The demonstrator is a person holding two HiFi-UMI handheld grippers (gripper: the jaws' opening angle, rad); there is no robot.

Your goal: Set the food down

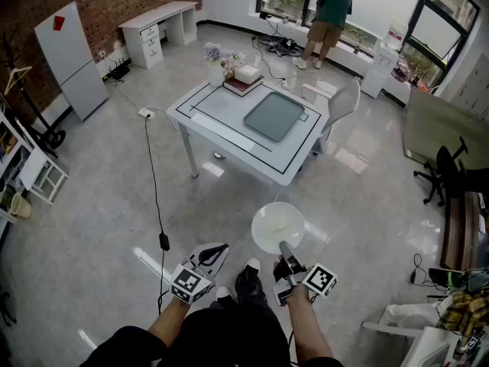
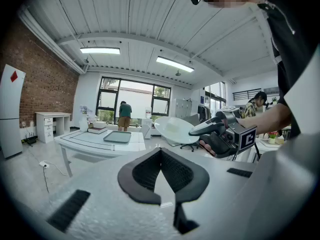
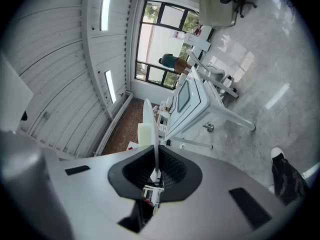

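A round white plate (image 1: pixel 277 226) hangs over the floor in front of me, and my right gripper (image 1: pixel 286 249) is shut on its near rim. In the right gripper view the plate (image 3: pixel 148 119) stands edge-on between the dark pads (image 3: pixel 170 171), with a pale block of food (image 3: pixel 144 134) against its face. The left gripper view shows the same plate (image 2: pixel 175 129) held out level by the right gripper (image 2: pixel 210 129). My left gripper (image 1: pixel 210 257) is beside it to the left, shut with nothing in it (image 2: pixel 167 194). A white table (image 1: pixel 221 121) with a grey-green tray (image 1: pixel 274 115) stands ahead.
Books with a white box (image 1: pixel 244 79) and flowers (image 1: pixel 214 54) sit on the table's far corner. A white chair (image 1: pixel 336 102) stands at its right side. A black cable (image 1: pixel 153 174) runs across the floor on the left. A person (image 1: pixel 328 21) stands at the far window.
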